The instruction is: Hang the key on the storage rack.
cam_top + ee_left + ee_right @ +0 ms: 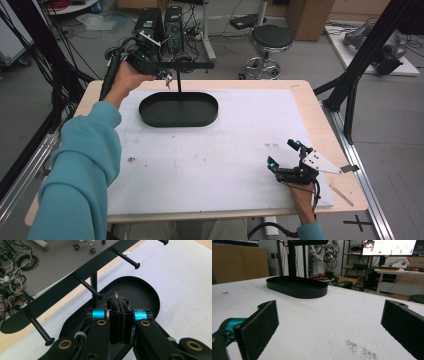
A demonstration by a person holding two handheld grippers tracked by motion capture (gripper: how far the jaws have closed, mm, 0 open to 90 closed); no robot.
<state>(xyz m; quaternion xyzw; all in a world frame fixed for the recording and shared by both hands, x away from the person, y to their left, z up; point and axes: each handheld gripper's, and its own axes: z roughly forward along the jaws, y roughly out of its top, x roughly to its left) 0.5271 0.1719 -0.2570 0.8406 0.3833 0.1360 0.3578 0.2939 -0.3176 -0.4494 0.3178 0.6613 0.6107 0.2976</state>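
left tongs [119, 312] view alone shows pinched wire [116, 294]

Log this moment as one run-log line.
left gripper: shut on thin wire piece, beside stand's pegs | right gripper: open, idle on table | black tray: holds stand

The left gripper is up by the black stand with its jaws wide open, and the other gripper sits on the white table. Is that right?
Not quite. The left gripper is by the black stand, but its jaws are shut, pinching something thin and wiry at the tips, as the left gripper view shows. The right gripper does sit on the white table.
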